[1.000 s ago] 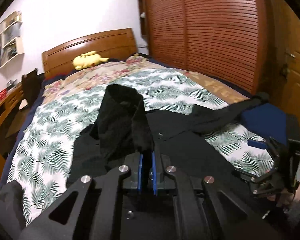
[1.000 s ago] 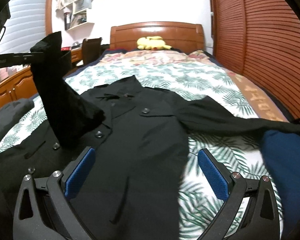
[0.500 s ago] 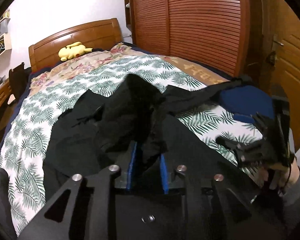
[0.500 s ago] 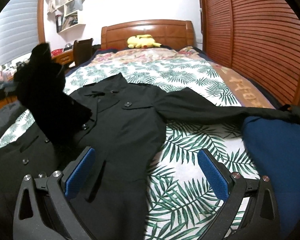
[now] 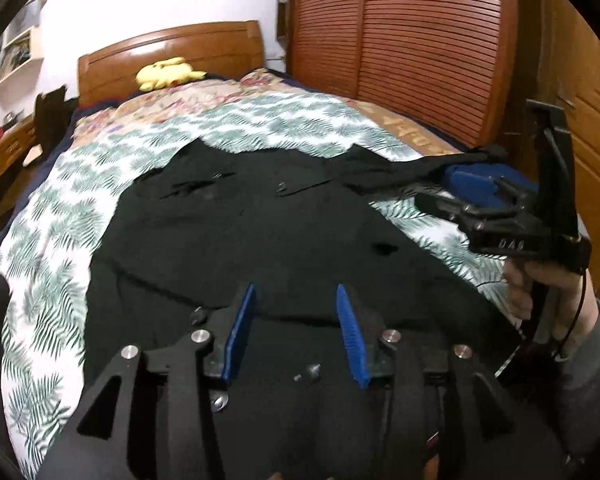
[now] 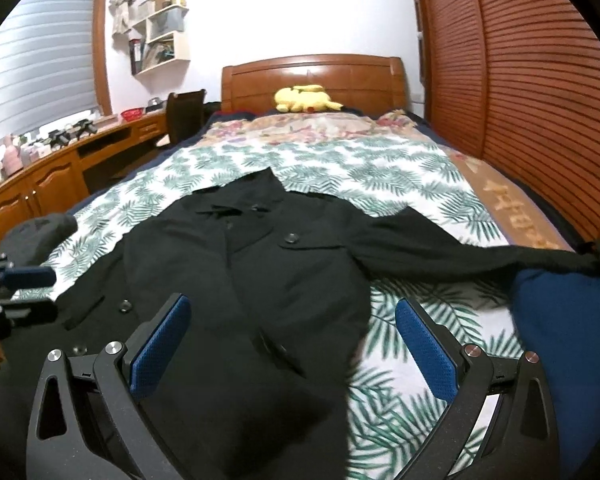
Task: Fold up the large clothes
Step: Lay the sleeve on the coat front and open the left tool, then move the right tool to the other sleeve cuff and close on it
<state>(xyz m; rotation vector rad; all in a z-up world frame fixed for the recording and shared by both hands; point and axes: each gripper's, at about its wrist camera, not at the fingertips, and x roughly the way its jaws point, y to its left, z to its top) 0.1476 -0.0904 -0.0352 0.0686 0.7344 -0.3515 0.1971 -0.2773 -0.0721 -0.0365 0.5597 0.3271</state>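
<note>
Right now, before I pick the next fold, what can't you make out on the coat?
- Coat hem: cut off in both wrist views by the gripper bodies.
- Far sleeve cuff: right wrist view, it runs off behind the blue pillow.
- Near sleeve: no separate sleeve shows, black on black.

Quick count: one black coat (image 6: 260, 264) spread out on one bed (image 6: 400, 168), one yellow plush toy (image 6: 304, 98) up by one wooden headboard (image 6: 312, 76), one dark blue cushion (image 6: 564, 320) at the edge, two grippers — left gripper (image 5: 296, 328), right gripper (image 6: 292, 344) — both spread apart, nothing between the pads.
</note>
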